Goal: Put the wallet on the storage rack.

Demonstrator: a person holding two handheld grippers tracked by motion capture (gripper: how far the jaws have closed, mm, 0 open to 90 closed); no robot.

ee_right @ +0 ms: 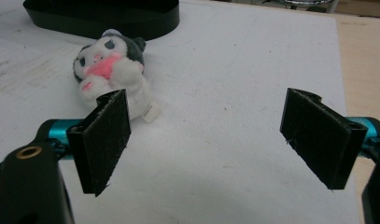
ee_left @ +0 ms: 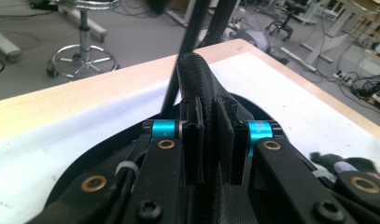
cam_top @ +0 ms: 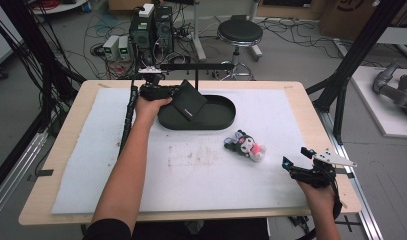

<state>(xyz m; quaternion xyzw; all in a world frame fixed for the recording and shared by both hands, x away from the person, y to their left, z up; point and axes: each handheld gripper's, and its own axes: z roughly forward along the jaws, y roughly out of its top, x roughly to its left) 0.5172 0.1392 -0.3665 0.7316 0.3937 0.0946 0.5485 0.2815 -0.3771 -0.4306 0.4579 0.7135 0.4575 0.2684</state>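
Note:
My left gripper (cam_top: 177, 93) is shut on a black textured wallet (cam_top: 190, 101), holding it tilted above the left end of a black oval tray (cam_top: 218, 108). In the left gripper view the pads (ee_left: 193, 140) pinch the wallet (ee_left: 197, 77) edge-on, with the tray (ee_left: 96, 156) below. A black-and-white plush toy (cam_top: 246, 145) with a pink patch lies on the white mat right of centre. My right gripper (cam_top: 296, 157) stands open near the front right corner, nothing between its jaws. In the right gripper view (ee_right: 206, 135) the plush toy (ee_right: 110, 70) lies ahead to the left, the tray (ee_right: 108, 14) beyond it.
A white mat (cam_top: 201, 170) covers most of the wooden table (cam_top: 51, 165). A black post (cam_top: 196, 80) and crossbar rise just behind the tray. Behind the table on the floor are a stool (cam_top: 239, 35), computer cases (cam_top: 151, 30) and cables. A black frame leg (cam_top: 341, 85) stands at the right.

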